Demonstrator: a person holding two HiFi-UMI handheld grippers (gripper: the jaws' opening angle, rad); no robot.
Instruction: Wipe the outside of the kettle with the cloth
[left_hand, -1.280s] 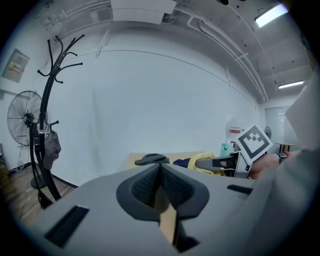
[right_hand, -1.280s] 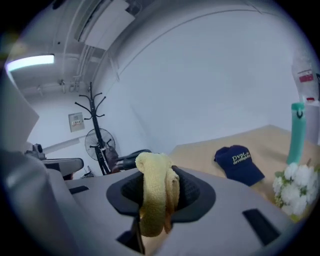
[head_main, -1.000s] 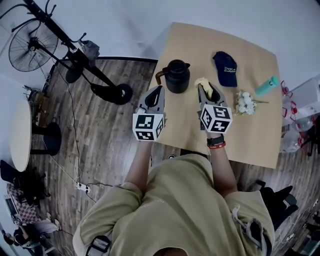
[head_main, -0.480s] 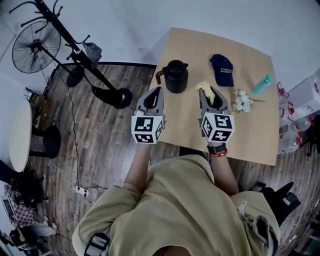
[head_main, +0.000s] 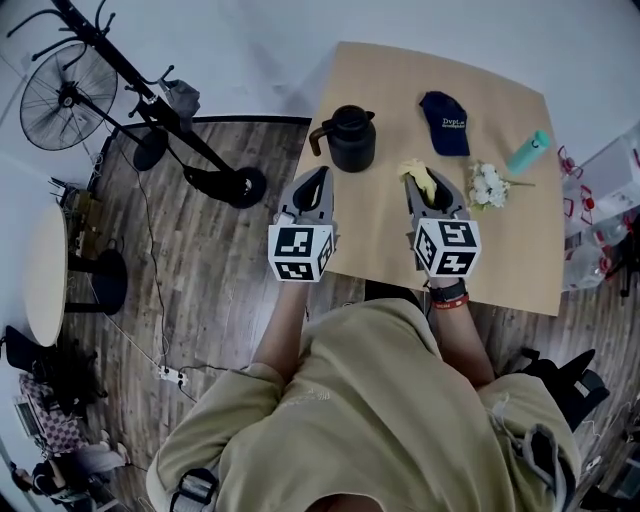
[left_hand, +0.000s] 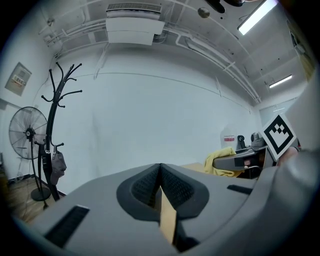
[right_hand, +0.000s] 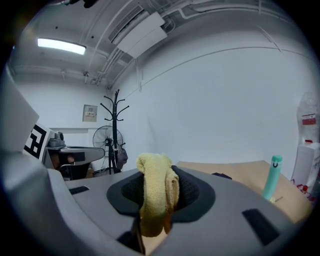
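Kettle (head_main: 352, 140) stands untouched on the counter (head_main: 390, 235).
Right gripper (head_main: 420, 180) pinches the cloth (right_hand: 154, 197) tight; left gripper (head_main: 317, 180) is closed, empty. Nobody steadies the kettle, so wiping may tip it.

Walls (head_main: 250, 45) were plain white. Floor (head_main: 210, 290) was dark wood plank, with a cable and power strip (head_main: 165, 376) lying on it. Furniture comprised a light-brown square table (head_main: 375, 225), a pale round table (head_main: 40, 270) at the left edge, a black coat stand (head_main: 150, 105) and a standing fan (head_main: 58, 97) beside it. Ceiling carried a lit strip light (right_hand: 61, 46) and an air-conditioning unit (left_hand: 129, 31).
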